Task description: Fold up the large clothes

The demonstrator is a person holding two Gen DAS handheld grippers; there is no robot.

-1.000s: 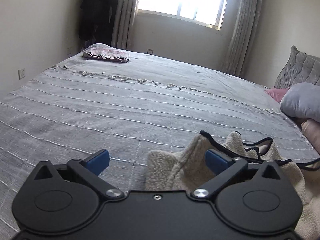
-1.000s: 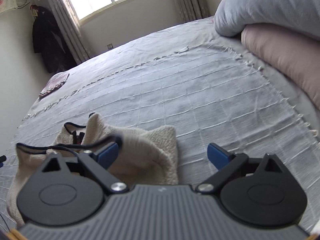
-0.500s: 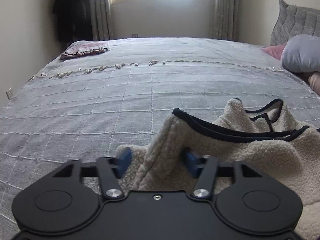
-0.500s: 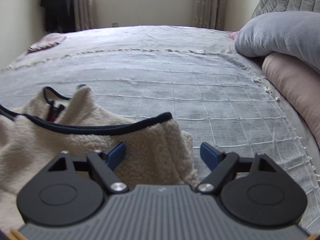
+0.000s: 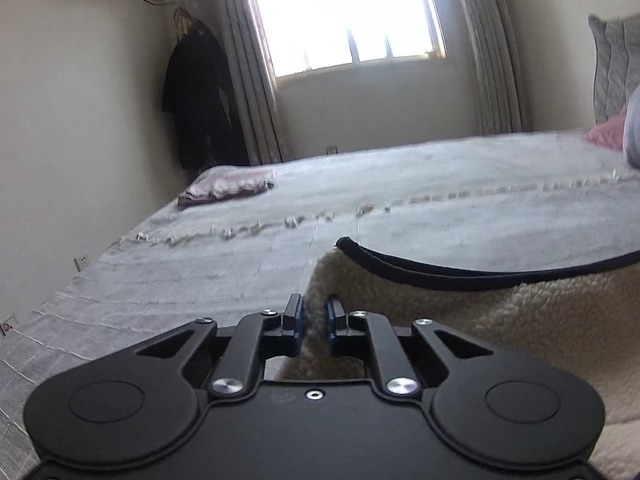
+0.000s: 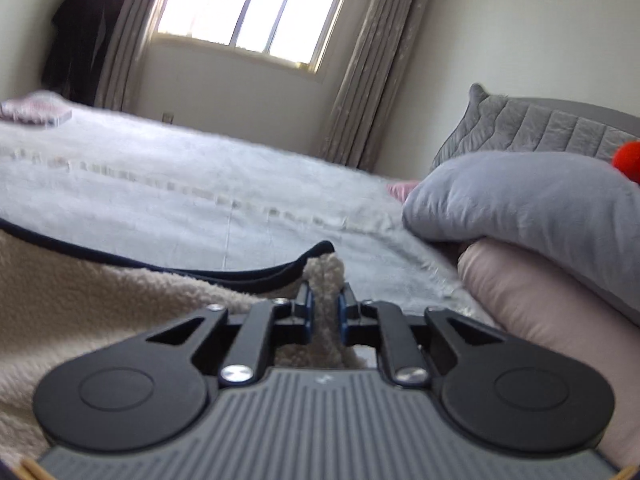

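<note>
Grey bedspread (image 5: 440, 200), folded pink cloth (image 5: 228, 186), grey pillow (image 6: 540, 200), window (image 5: 344, 12).

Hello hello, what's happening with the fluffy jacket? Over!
Left hand-held gripper shut on fleece jacket. Right hand-held gripper shut on it too. Pillows close on right.

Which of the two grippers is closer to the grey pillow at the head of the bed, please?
Right. The right gripper, shut on the fleece garment, has the grey pillow just beside it; from the left gripper, also shut on the garment, the pillow shows only at the far edge.
</note>
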